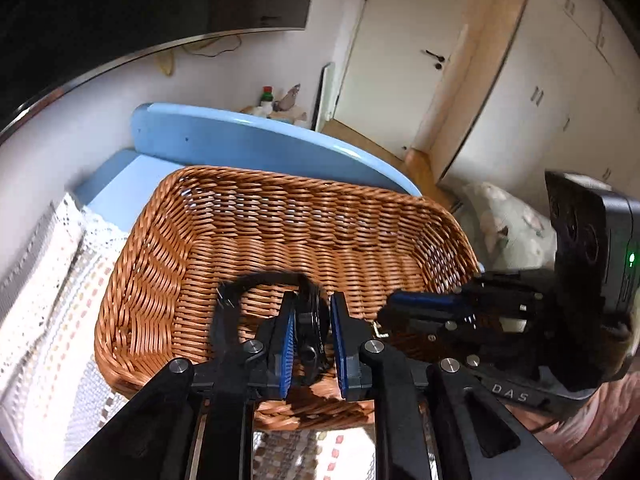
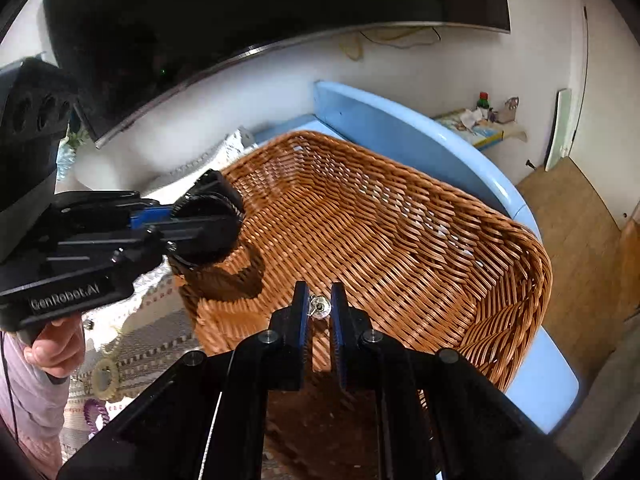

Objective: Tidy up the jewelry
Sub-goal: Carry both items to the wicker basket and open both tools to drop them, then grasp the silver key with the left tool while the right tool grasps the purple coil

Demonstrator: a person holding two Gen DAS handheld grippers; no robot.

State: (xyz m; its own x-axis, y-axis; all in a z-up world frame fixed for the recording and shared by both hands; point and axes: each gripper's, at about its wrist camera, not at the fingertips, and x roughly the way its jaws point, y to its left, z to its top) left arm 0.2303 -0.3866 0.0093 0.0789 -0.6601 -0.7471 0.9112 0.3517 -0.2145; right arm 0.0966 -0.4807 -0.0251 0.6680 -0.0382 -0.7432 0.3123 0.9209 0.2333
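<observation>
A black wristwatch stands on edge between the blue pads of my left gripper, which is shut on it above the near edge of a brown wicker basket; its strap loops off to the left. In the right wrist view the same left gripper holds the watch over the basket's left rim. My right gripper is shut on a small silver piece of jewelry above the basket floor. It also shows from the side as the right gripper.
The basket sits on a pale blue table with a raised blue back, partly covered by a crocheted cloth. A beaded bracelet and a purple spiral band lie on the cloth. A person's hand grips the left tool.
</observation>
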